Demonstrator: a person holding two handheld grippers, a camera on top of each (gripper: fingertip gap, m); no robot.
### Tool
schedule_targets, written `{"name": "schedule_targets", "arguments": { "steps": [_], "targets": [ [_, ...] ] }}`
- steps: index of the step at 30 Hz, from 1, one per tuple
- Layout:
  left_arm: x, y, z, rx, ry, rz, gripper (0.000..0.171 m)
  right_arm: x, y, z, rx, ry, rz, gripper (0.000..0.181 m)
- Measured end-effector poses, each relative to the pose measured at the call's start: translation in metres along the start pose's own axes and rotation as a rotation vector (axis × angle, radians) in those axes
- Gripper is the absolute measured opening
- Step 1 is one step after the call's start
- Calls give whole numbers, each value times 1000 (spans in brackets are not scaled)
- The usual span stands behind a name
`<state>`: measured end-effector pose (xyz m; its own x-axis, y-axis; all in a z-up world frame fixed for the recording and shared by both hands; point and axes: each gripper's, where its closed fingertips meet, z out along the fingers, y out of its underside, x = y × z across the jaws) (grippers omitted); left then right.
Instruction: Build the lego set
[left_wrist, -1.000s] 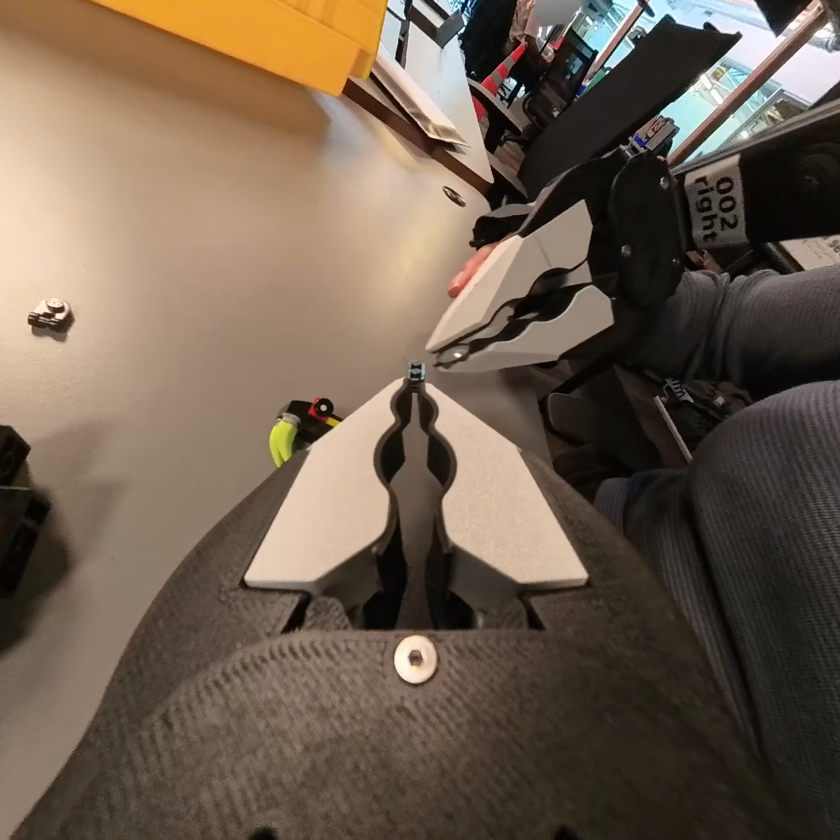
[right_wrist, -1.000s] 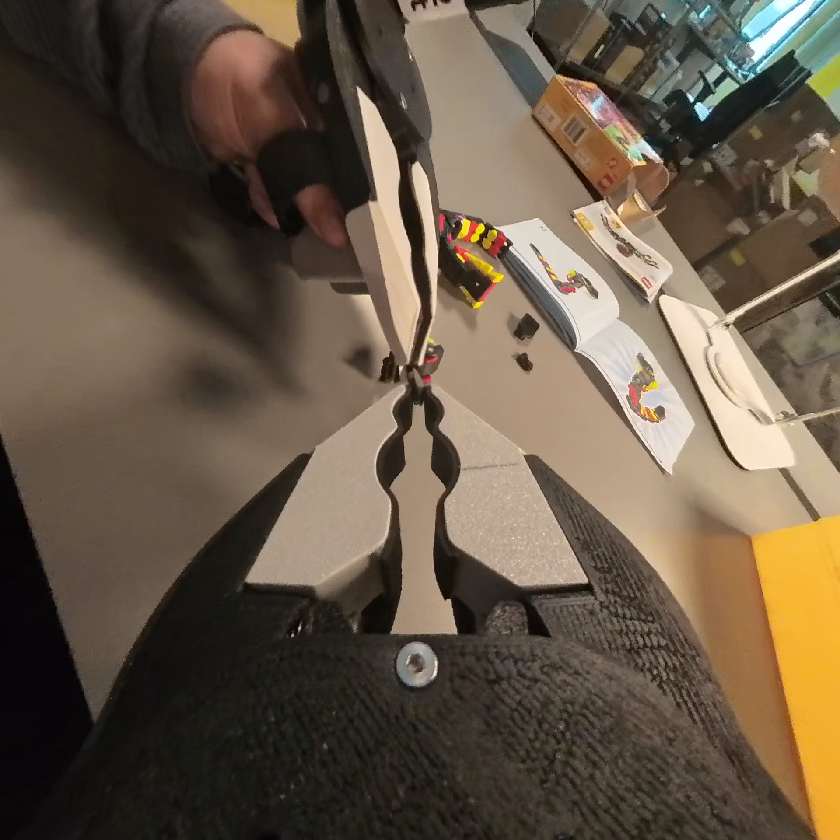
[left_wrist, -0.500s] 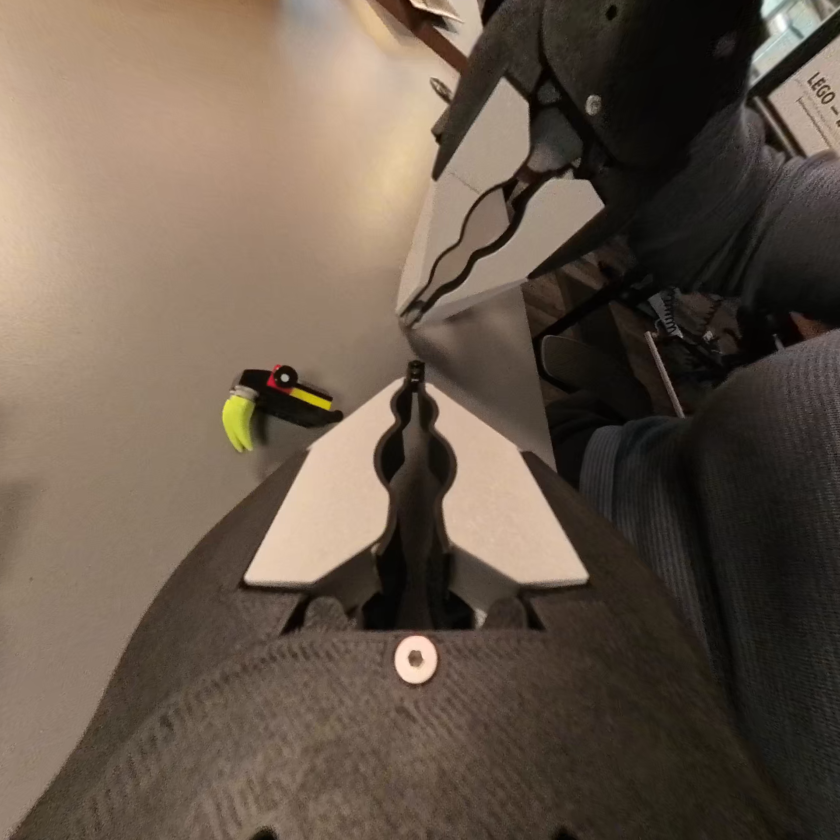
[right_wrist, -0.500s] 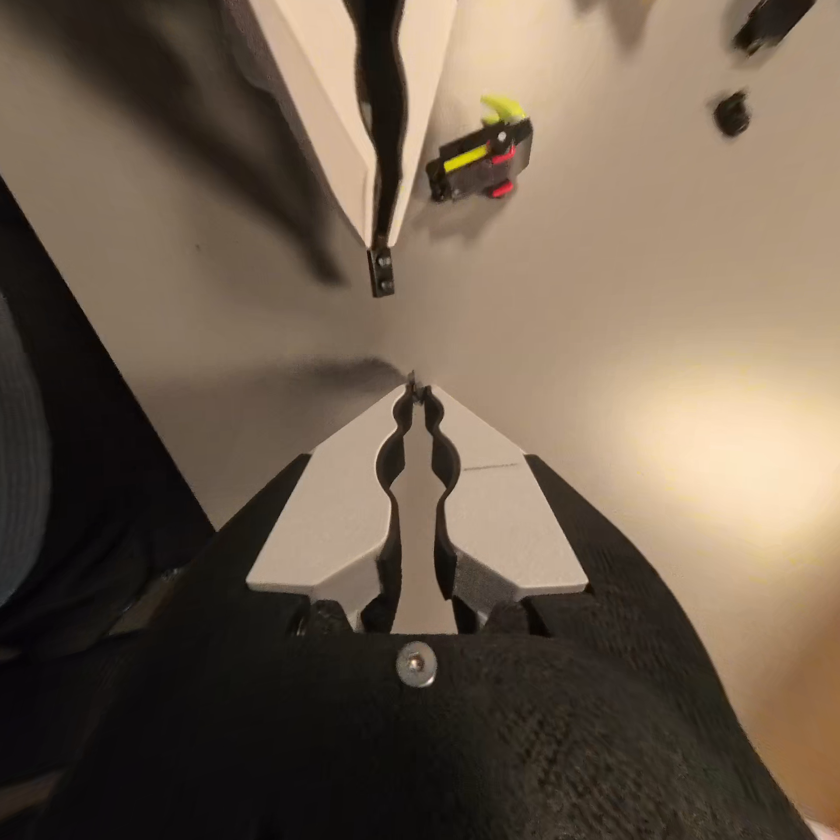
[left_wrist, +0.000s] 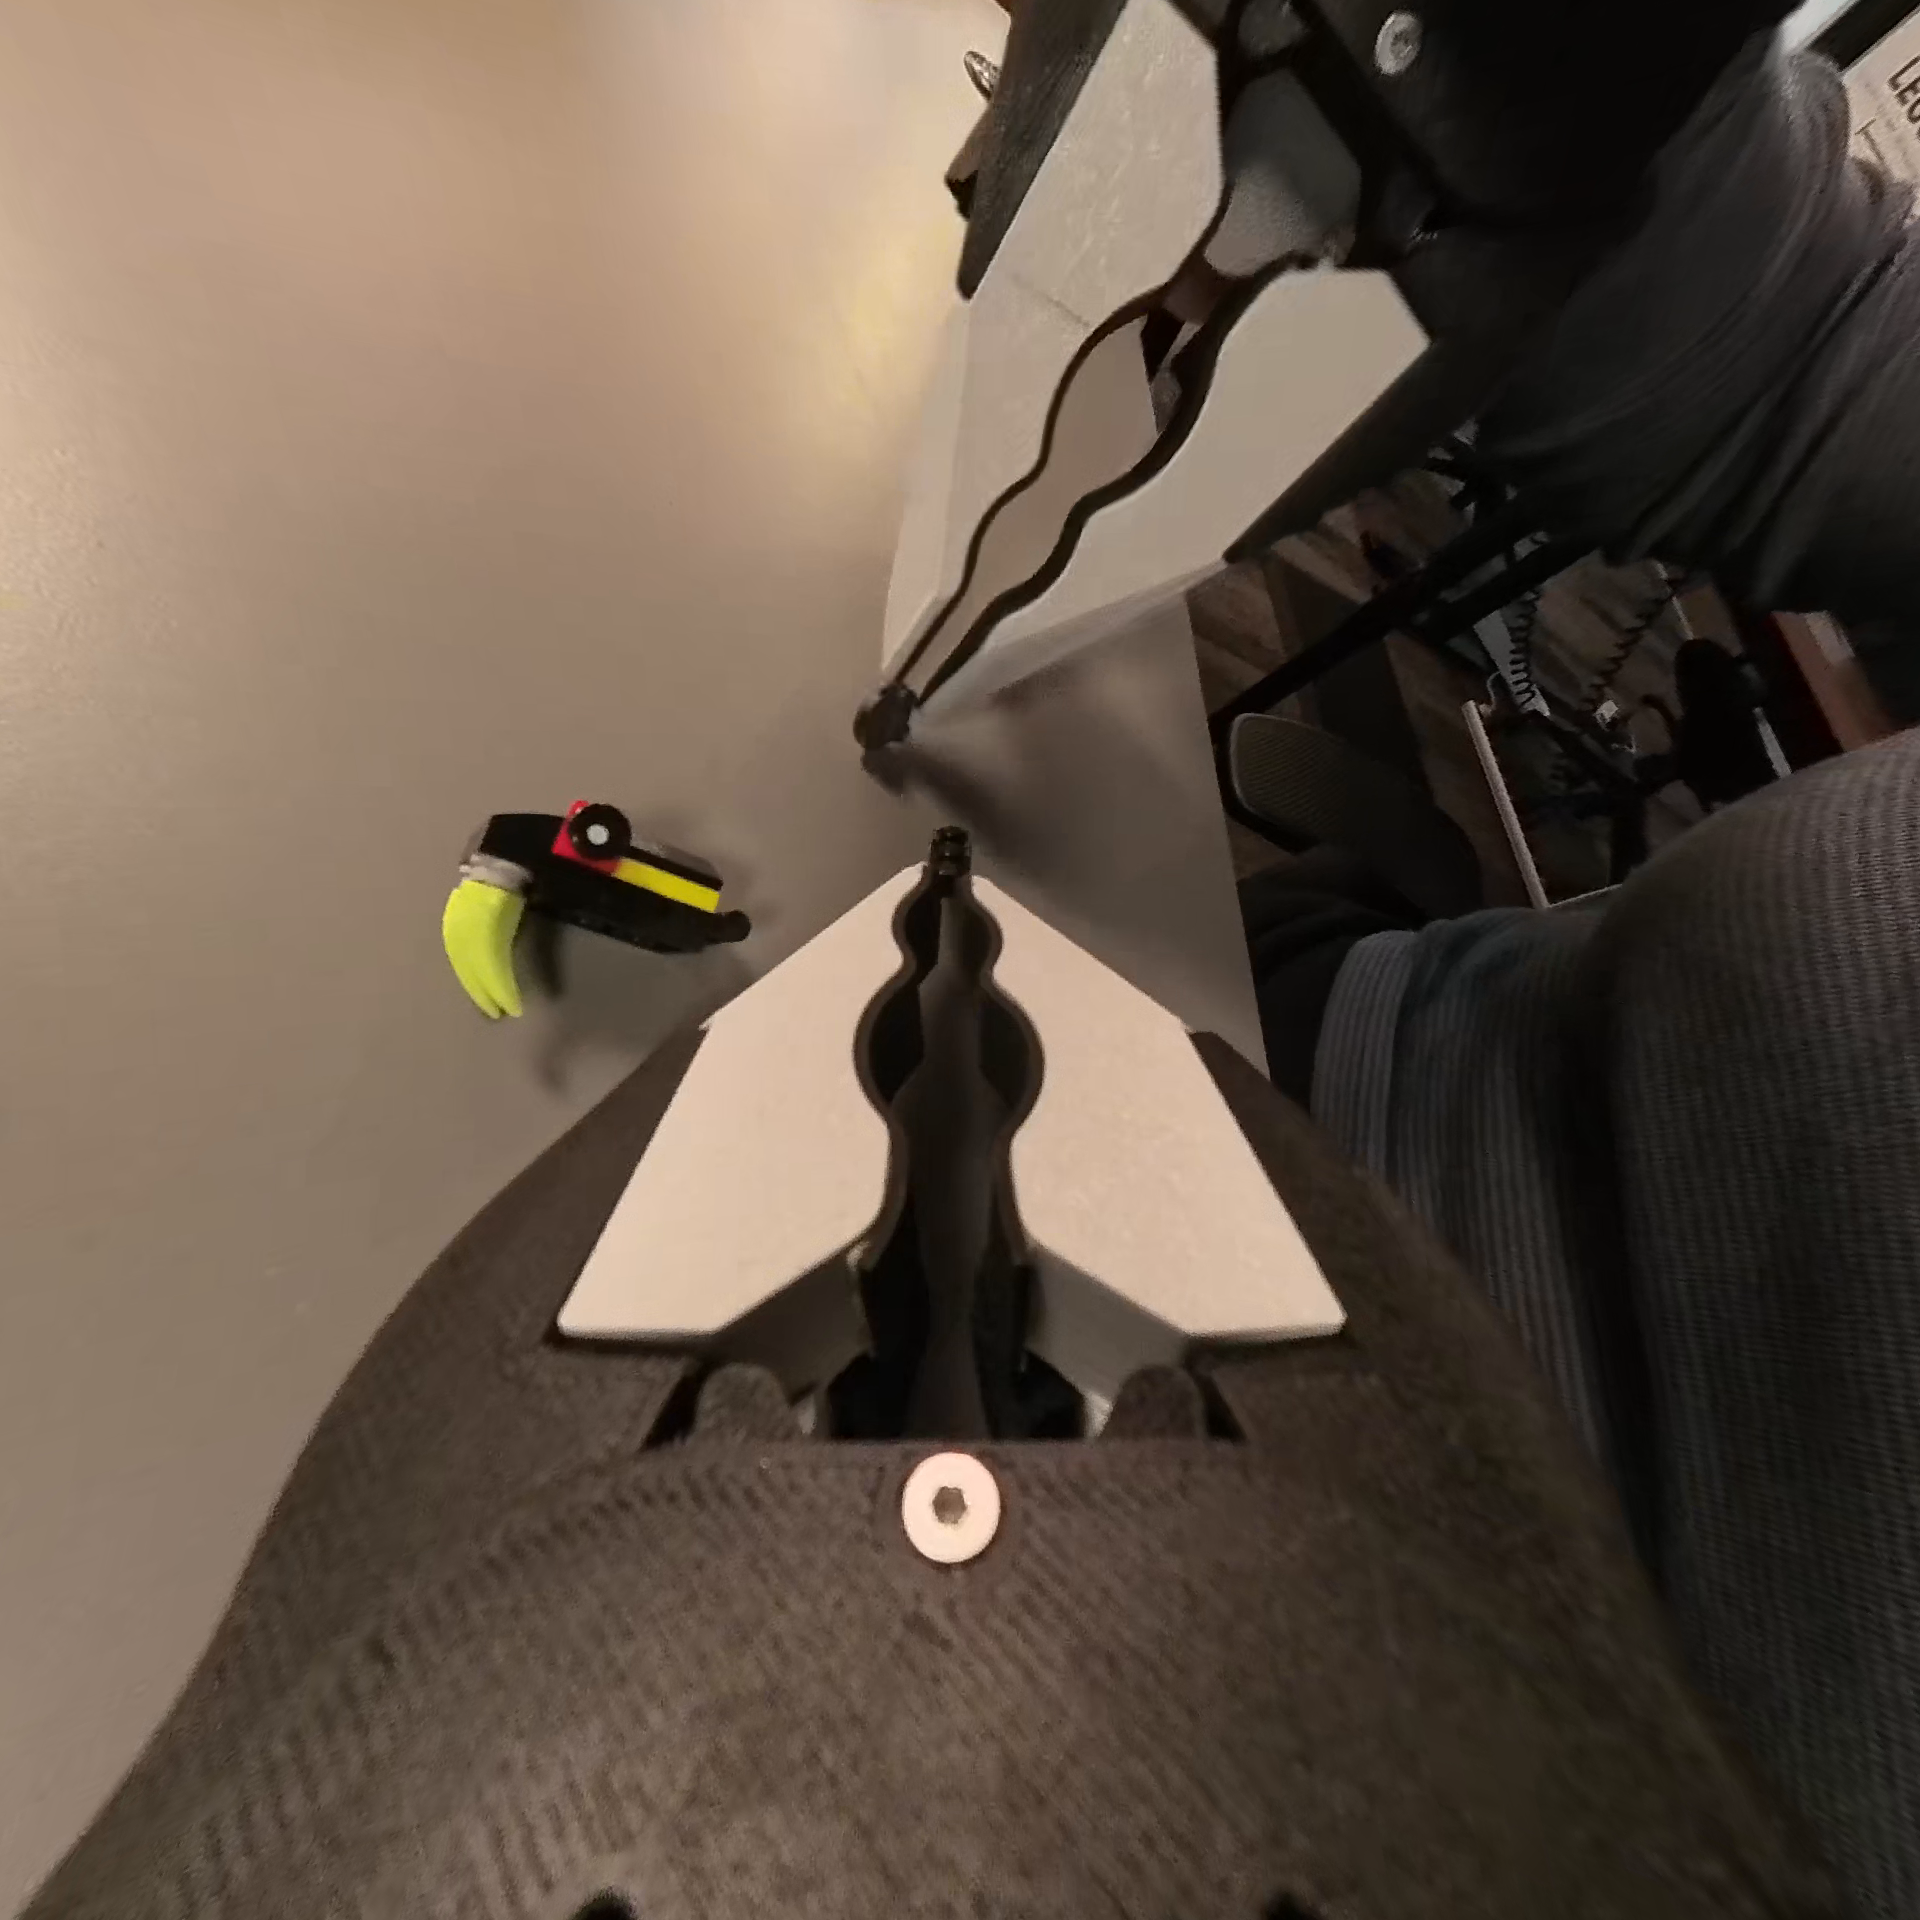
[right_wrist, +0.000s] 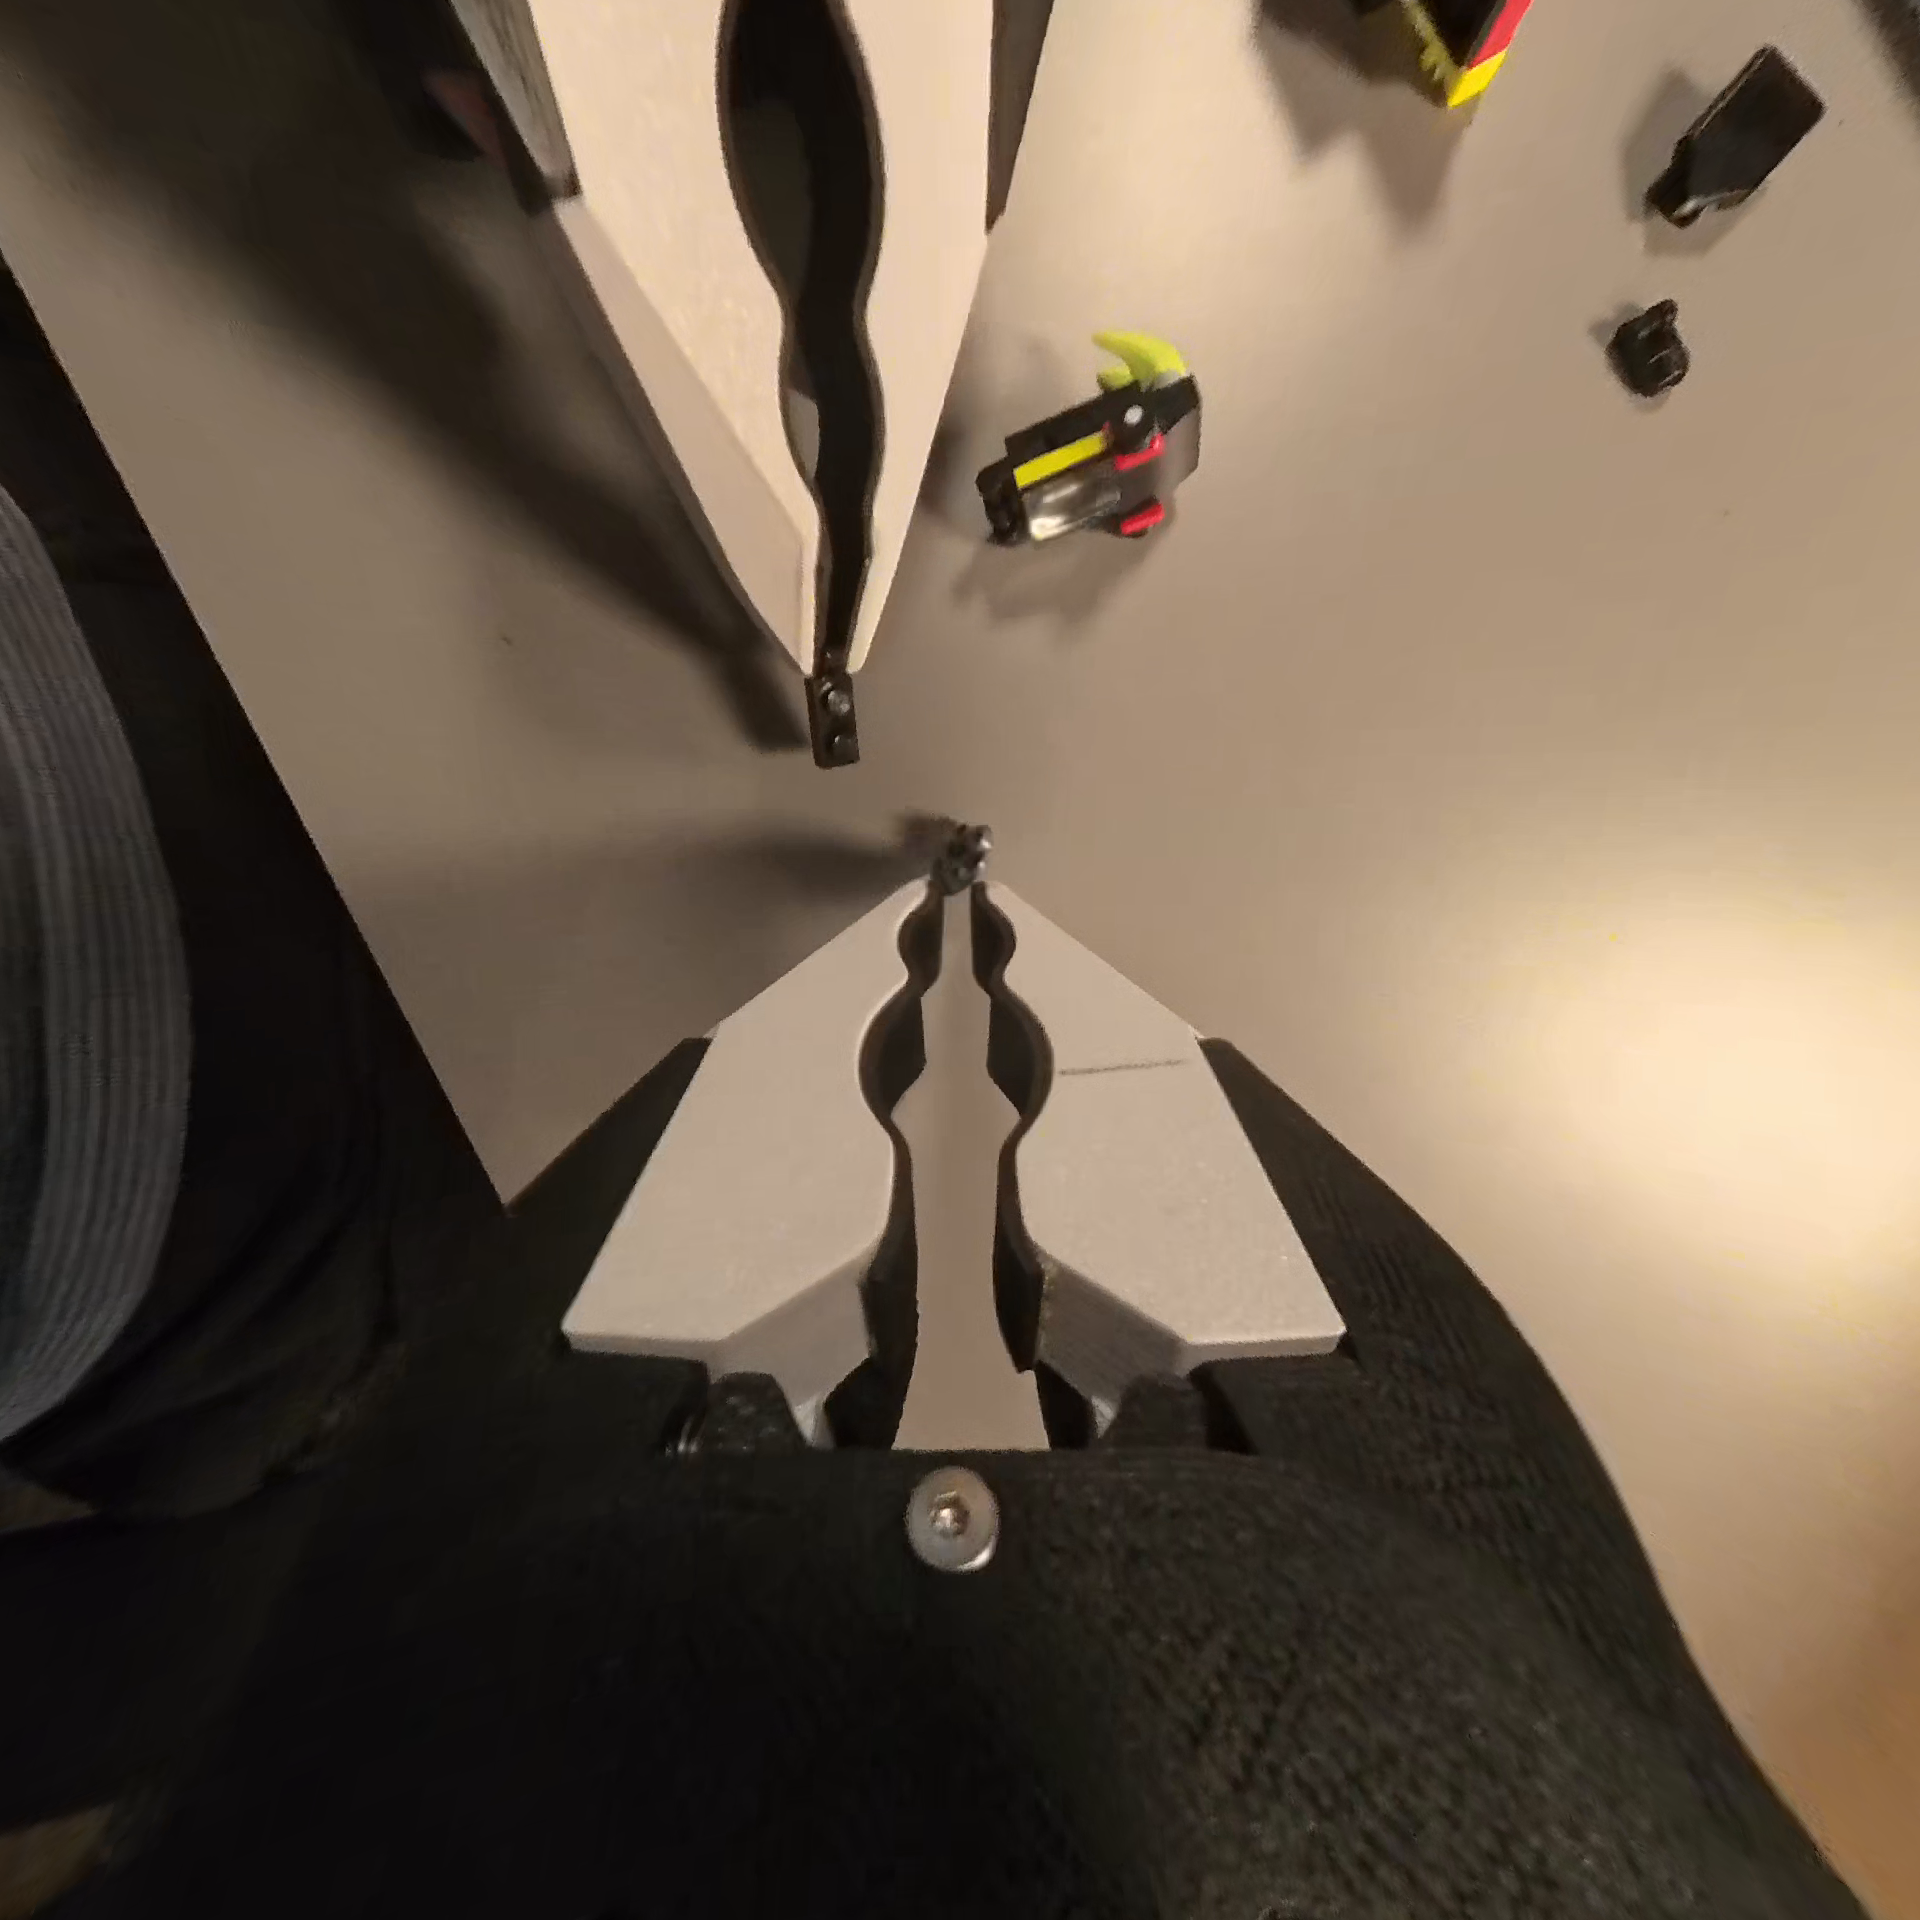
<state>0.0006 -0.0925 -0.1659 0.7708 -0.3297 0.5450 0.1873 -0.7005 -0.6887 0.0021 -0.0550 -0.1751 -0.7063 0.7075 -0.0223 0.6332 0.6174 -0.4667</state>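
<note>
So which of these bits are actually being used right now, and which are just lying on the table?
In use:
- left gripper, shut on a small black piece
- right gripper, shut on a tiny dark piece

Lying about on the table:
- black, yellow and red sub-assembly with lime claws
- small black stud piece
- black wedge piece

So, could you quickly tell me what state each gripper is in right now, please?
Left gripper: closed on a small black piece at its tip.
Right gripper: closed on a tiny dark piece.
</note>
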Motion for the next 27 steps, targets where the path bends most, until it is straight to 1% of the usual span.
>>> {"name": "schedule_targets", "arguments": {
  "steps": [3,7,15,19,20,21,22,23,27],
  "targets": [
    [0,0,0,-1,0,2,1,-2,-4,-1,42,-39,55,0],
    [0,1,0,-4,2,-1,1,-2,-1,2,49,-65,107,2],
    [0,2,1,-14,3,0,1,8,-1,4,100,-45,183,20],
    [0,2,1,-14,2,1,1,6,-6,7,153,-124,304,23],
    [0,2,1,-15,2,1,1,7,-7,7,157,-128,320,21],
    [0,2,1,-15,1,1,1,9,-6,8,154,-109,317,15],
    [0,2,2,-16,1,2,1,11,-5,9,147,-81,299,7],
    [0,2,2,-17,1,2,1,11,-5,10,139,-65,271,3],
    [0,1,1,-9,0,0,1,7,-5,10,122,-37,182,2]
  ]
}}
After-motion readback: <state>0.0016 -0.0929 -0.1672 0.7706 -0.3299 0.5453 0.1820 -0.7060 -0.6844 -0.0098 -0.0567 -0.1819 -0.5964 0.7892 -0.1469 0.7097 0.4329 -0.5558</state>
